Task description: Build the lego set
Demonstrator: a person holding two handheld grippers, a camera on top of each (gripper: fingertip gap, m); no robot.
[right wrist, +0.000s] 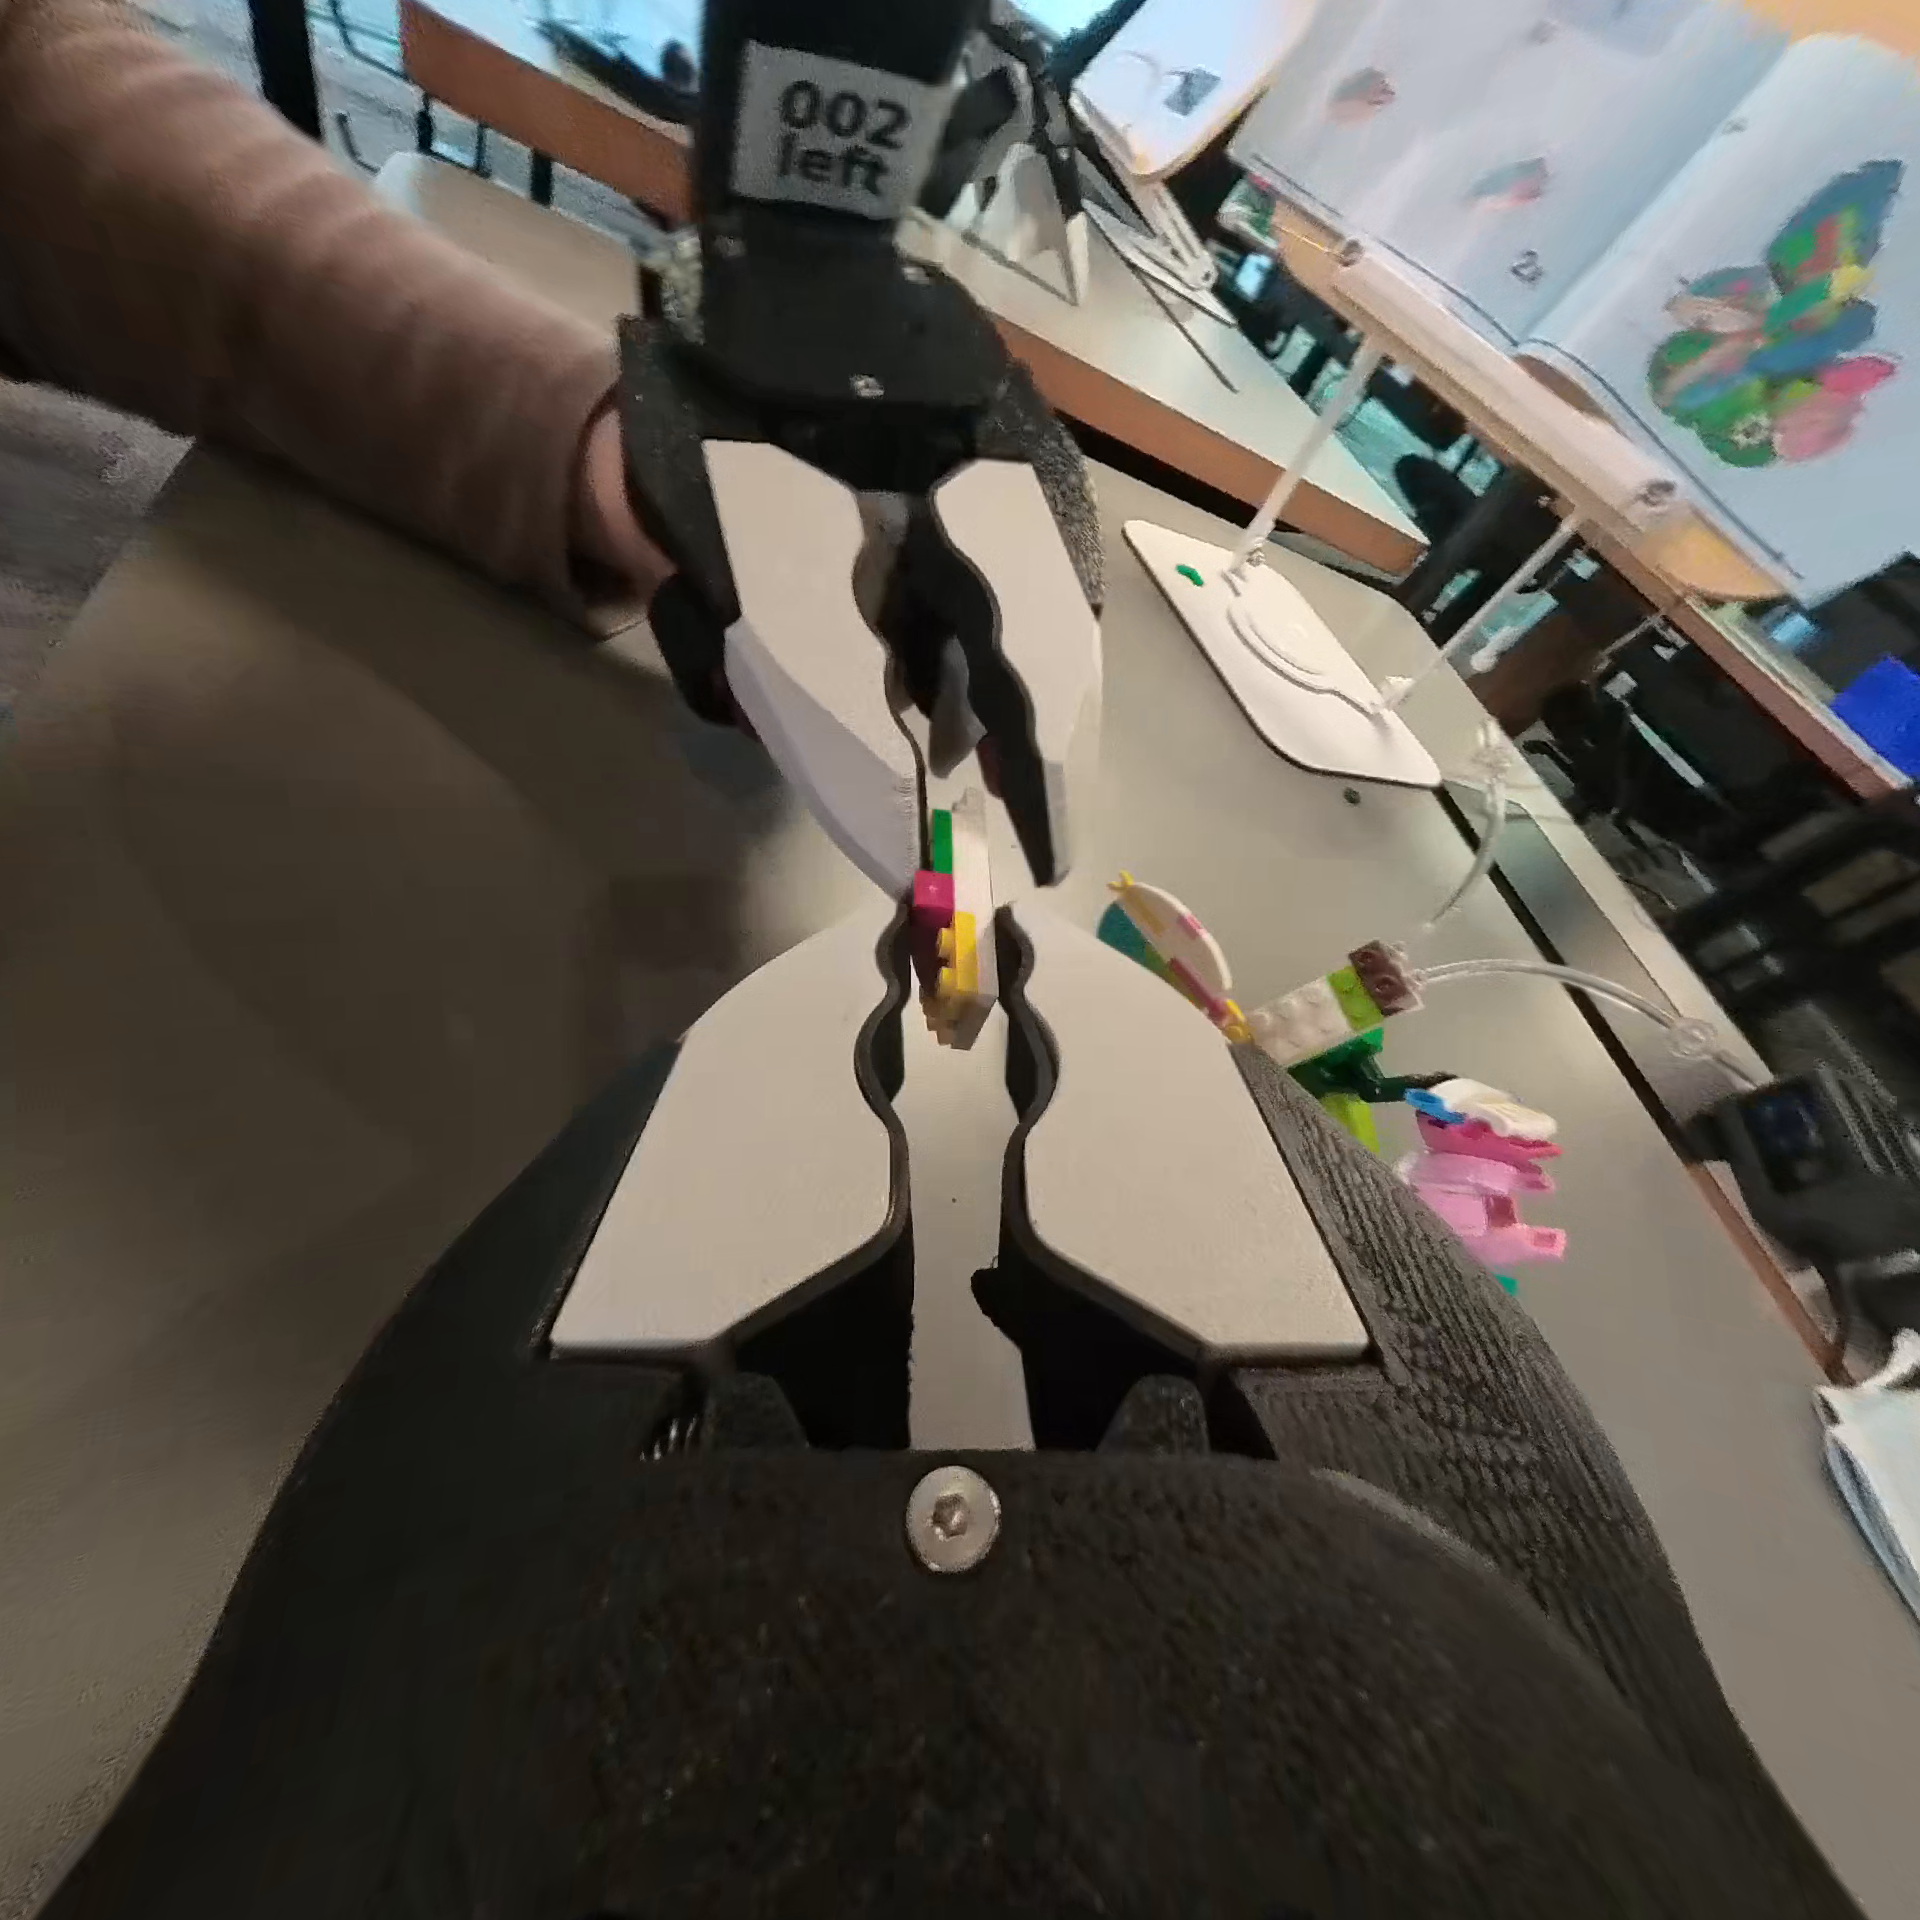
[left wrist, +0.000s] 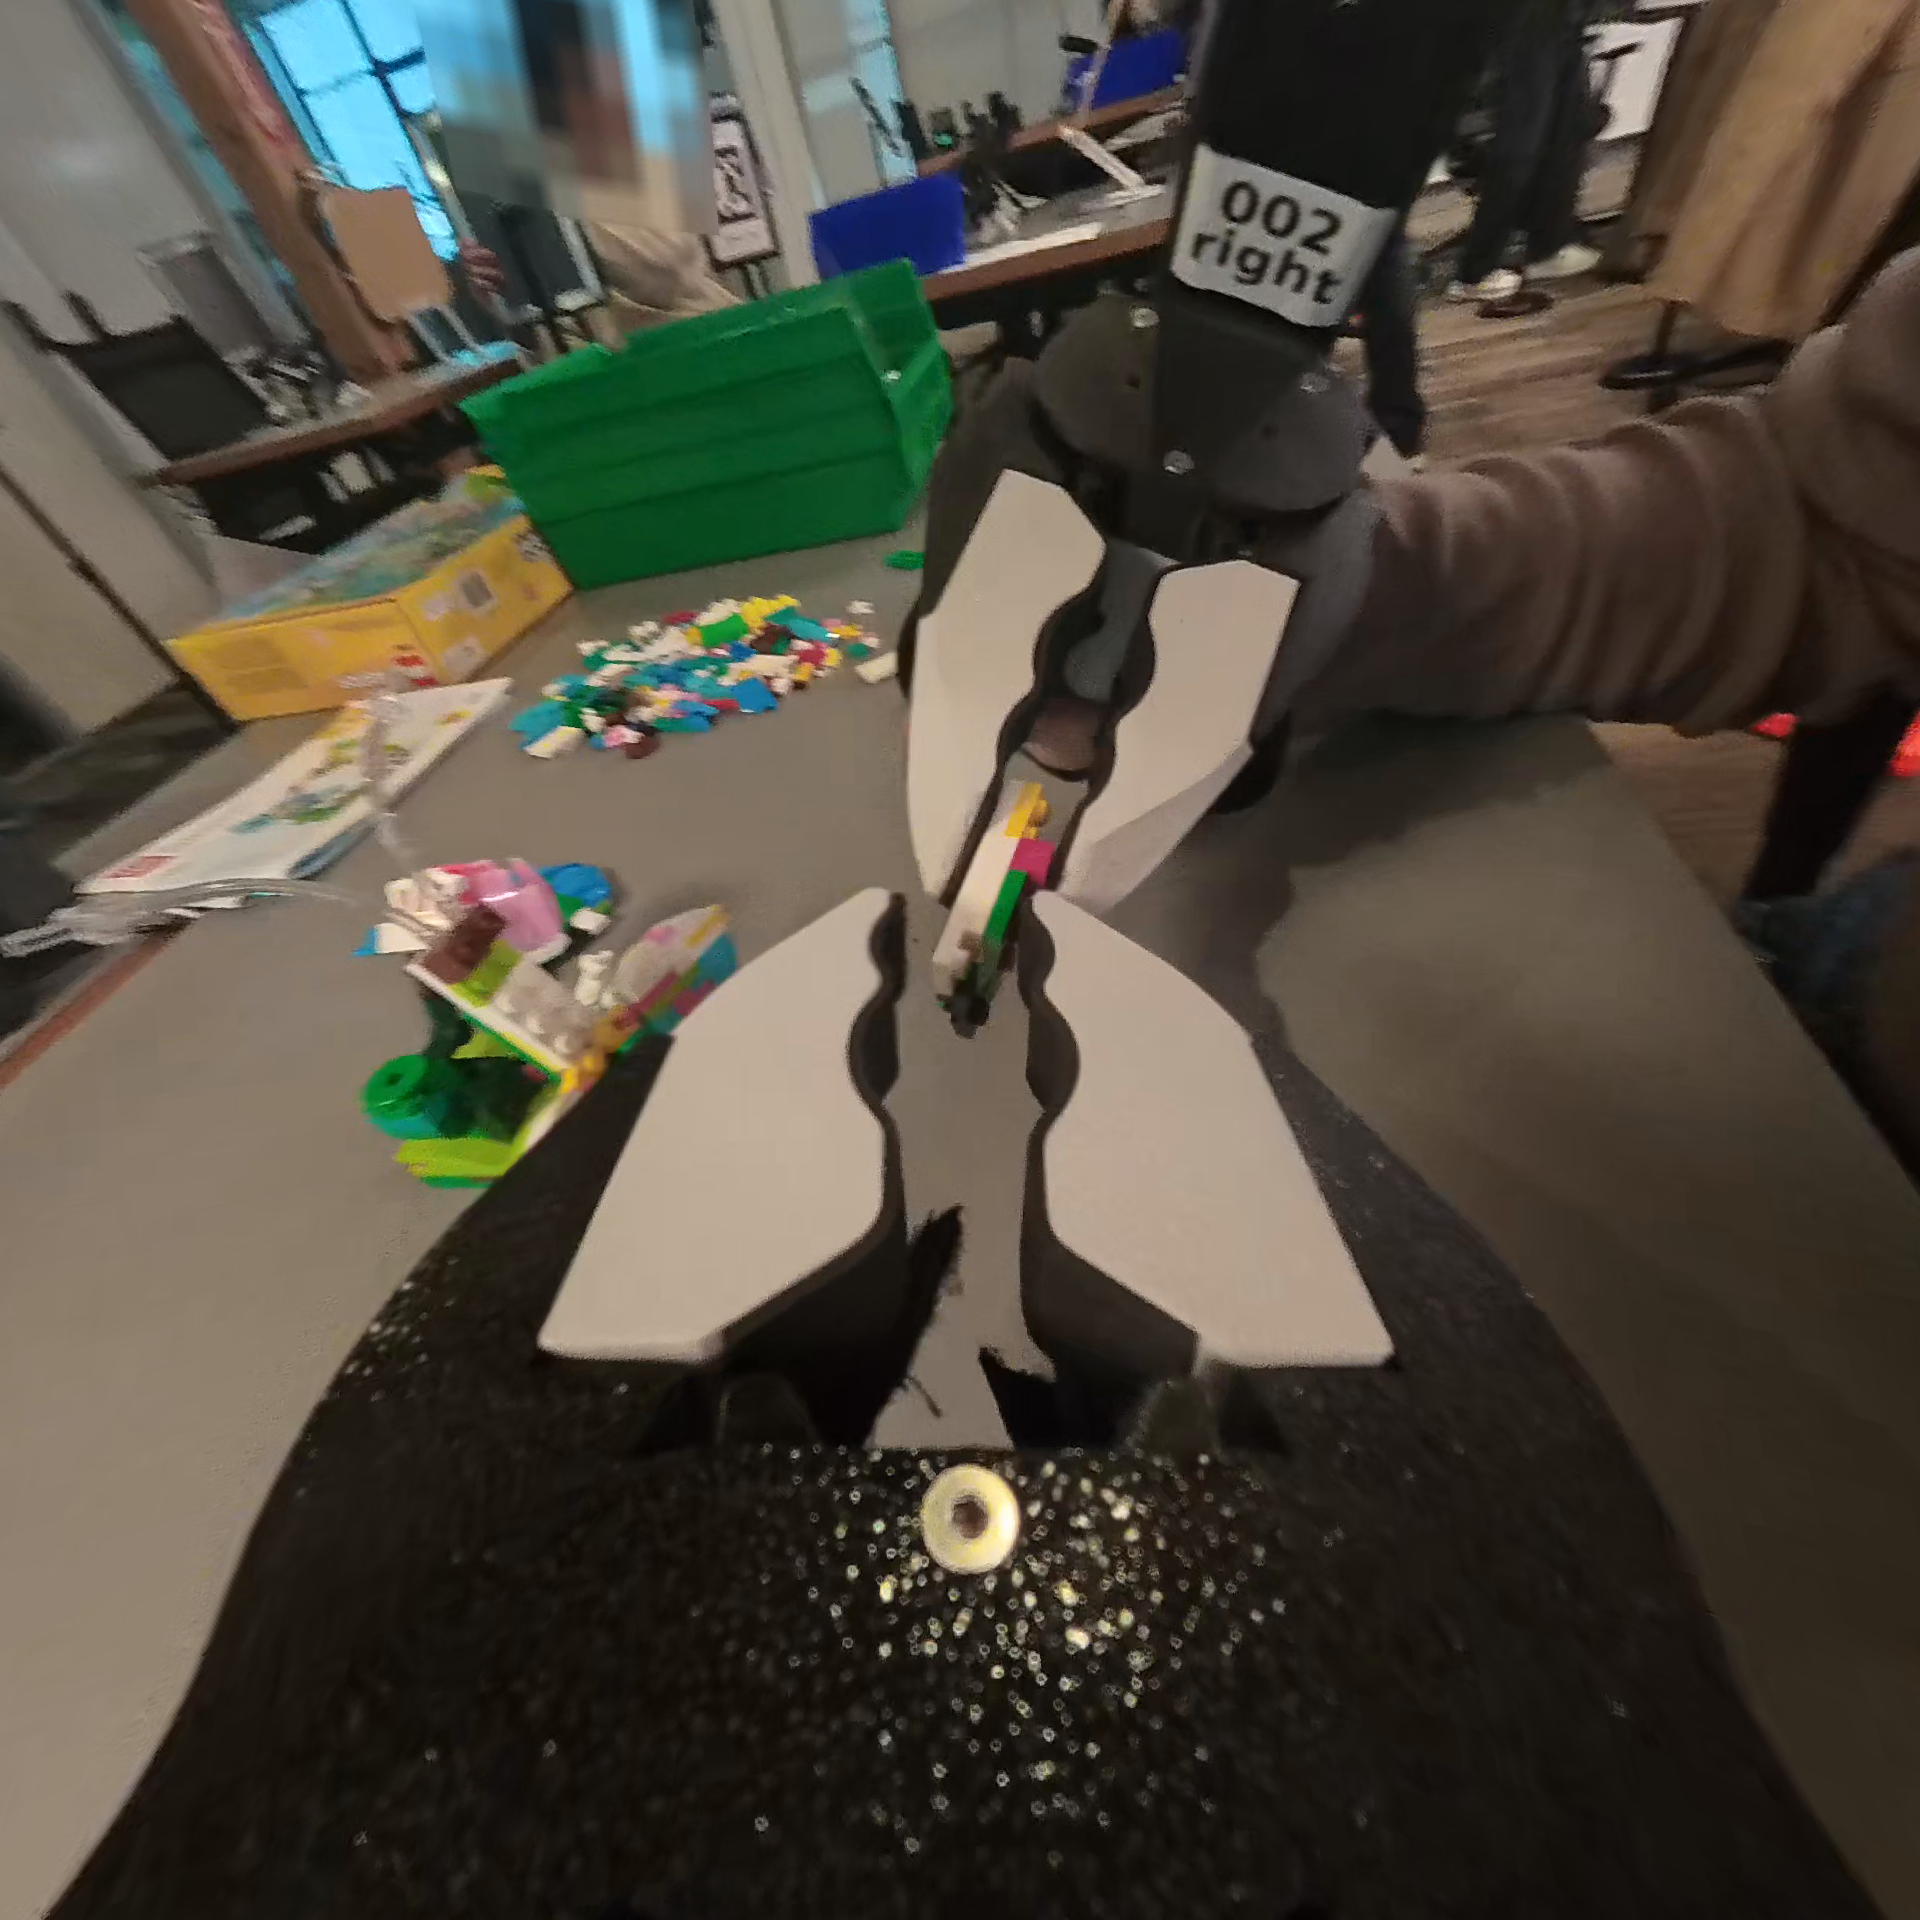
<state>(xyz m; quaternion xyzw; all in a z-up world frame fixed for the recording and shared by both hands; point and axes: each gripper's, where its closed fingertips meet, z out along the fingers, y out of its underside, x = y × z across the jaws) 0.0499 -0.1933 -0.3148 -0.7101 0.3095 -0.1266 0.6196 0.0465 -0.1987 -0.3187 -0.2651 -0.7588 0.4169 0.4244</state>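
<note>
A small flat Lego assembly (left wrist: 964, 920), a white plate with green, magenta and yellow bricks, is held in the air between both grippers. My left gripper (left wrist: 966, 909) is shut on its near end. My right gripper (left wrist: 1013, 883) comes in from above and opposite and grips the far end. In the right wrist view the assembly (right wrist: 961, 951) sits between my right gripper's (right wrist: 951, 930) tips, and the left gripper (right wrist: 977, 852) pinches its green and white upper end. A partial build (left wrist: 499, 1029) with a green base, pink flower and white wing stands on the table; it also shows in the right wrist view (right wrist: 1340, 1029).
A pile of loose bricks (left wrist: 696, 665) lies mid-table, with stacked green bins (left wrist: 727, 436) behind it. A yellow box (left wrist: 395, 613) and an instruction booklet (left wrist: 312, 769) lie at the left. A white stand base (right wrist: 1288, 665) sits beyond the grippers. A person's sleeve (left wrist: 1610, 582) reaches in from the right. Only a small space, under 4 cm, lies between the two pairs of fingers.
</note>
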